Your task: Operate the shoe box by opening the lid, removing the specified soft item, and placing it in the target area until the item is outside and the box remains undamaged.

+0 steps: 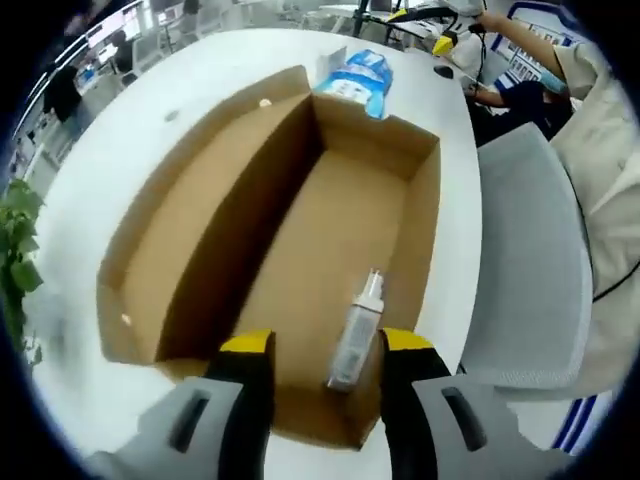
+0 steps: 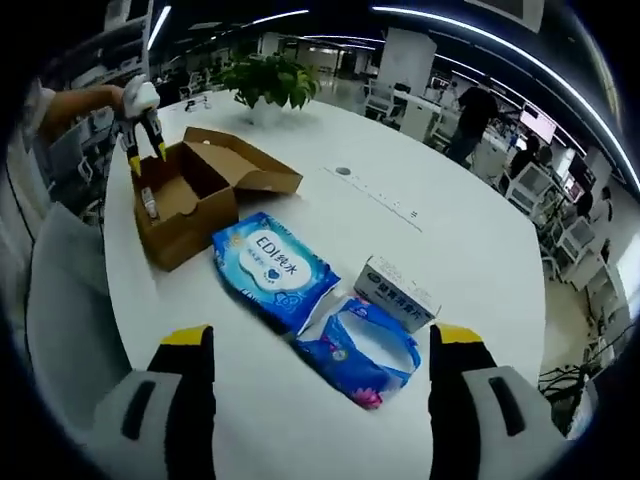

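Observation:
An open brown cardboard shoe box [image 1: 330, 230] lies below my left gripper [image 1: 325, 350], its lid [image 1: 190, 220] folded back to the left. A small white spray bottle [image 1: 357, 330] lies on the box floor between the open yellow-tipped jaws. In the right gripper view the same box [image 2: 185, 195] sits at the far left with the left gripper [image 2: 143, 125] hovering over it. My right gripper [image 2: 320, 350] is open over the white table, with nothing between its jaws. Ahead of it lie a blue wet-wipes pack [image 2: 272, 268] and a crumpled blue soft pack [image 2: 358, 350].
A small white carton [image 2: 397, 292] sits right of the blue packs. A blue pack [image 1: 355, 80] lies past the box's far end. A grey chair [image 1: 525, 260] stands at the table's edge beside a person's sleeve [image 1: 610, 150]. A potted plant [image 2: 268, 80] stands far back.

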Demonstrator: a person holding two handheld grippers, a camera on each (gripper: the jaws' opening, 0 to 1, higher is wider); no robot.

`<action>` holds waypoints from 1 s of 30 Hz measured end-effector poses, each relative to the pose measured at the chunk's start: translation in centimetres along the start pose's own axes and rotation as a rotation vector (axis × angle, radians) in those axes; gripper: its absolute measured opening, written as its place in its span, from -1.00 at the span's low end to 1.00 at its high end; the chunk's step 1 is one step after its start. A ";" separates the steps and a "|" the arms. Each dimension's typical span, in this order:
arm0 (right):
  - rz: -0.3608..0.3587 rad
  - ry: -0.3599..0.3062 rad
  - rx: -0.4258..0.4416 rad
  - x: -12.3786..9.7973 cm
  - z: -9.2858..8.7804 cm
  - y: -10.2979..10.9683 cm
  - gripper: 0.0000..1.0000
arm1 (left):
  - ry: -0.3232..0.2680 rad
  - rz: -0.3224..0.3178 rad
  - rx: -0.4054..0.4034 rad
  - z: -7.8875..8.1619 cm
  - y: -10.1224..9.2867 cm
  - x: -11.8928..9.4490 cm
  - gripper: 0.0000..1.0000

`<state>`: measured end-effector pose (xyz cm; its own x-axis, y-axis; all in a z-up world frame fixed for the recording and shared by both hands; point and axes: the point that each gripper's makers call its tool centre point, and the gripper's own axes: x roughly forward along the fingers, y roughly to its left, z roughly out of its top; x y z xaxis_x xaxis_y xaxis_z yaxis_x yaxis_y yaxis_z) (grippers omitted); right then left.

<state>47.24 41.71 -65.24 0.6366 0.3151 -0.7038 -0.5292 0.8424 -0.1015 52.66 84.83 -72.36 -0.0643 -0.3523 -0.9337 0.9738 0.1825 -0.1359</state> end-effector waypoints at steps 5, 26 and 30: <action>-0.006 -0.019 0.033 -0.9 -0.4 1.6 0.78 | 0.055 -0.034 0.063 -0.5 -0.1 1.1 -0.14; 0.009 -0.062 0.151 -3.2 -1.2 6.9 0.92 | 0.194 -0.151 0.308 -1.5 -0.5 4.8 -0.10; 0.002 -0.043 0.174 -3.0 -2.1 6.9 0.92 | 0.194 -0.162 0.326 -1.6 -0.6 5.0 -0.15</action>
<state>40.51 45.68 -65.32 0.6612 0.3318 -0.6728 -0.4276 0.9036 0.0254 51.43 84.39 -77.48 -0.2318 -0.1668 -0.9584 0.9638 -0.1727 -0.2030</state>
